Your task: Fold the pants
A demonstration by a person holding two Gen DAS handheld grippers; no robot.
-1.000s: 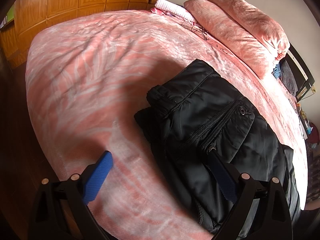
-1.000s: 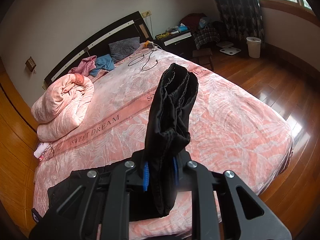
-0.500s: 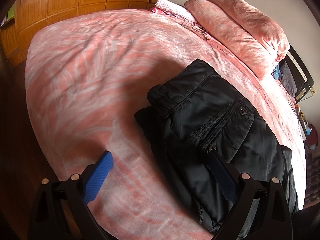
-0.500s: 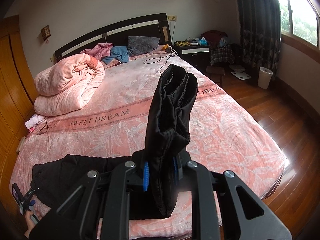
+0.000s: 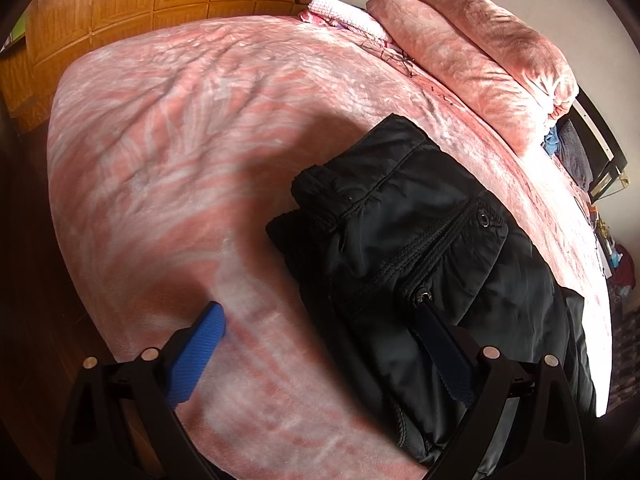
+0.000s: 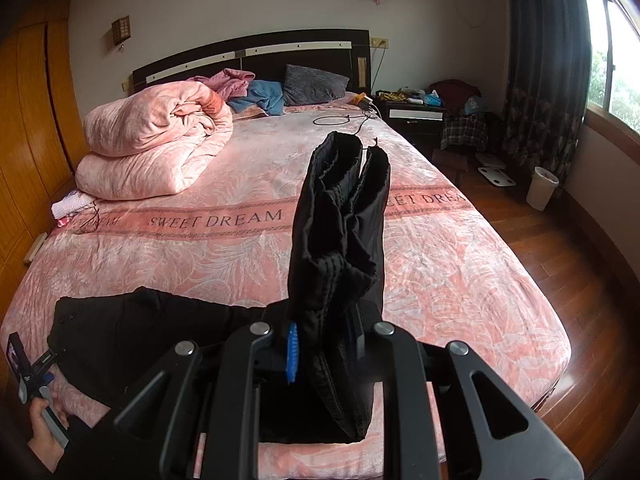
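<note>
Your right gripper [image 6: 320,354] has its jaws squeezed tight on a bunch of the black pants [image 6: 340,232]. The bunch sticks straight up between the blue pads [image 6: 292,354], and the stretchy waistband is at the top, in front of the camera. The rest of the pants trails down to the left and lies flat on the pink bed [image 6: 460,280], near its front edge.

Your left gripper [image 5: 316,344] has its jaws wide apart, and they hold nothing. One blue pad hangs over the pink blanket. The other pad hangs over the pants [image 5: 420,248], close to a zipper pull [image 5: 423,295]. I cannot tell if that pad touches the cloth. In this view the pants lie in a folded heap near the bed's [image 5: 180,152] edge. You can see a pocket with a zipper and a round snap button [image 5: 485,220].

Your left hand [image 6: 40,436] shows at the bottom left corner of the right camera view, holding the gripper handle just beside the pants.

A rolled pink quilt [image 6: 156,140] sits on the far left part of the bed, well apart from the pants. The words SWEET DREAM [image 6: 216,218] run across the blanket behind the raised bunch. A wooden wardrobe [image 5: 160,4] stands past the bed.
</note>
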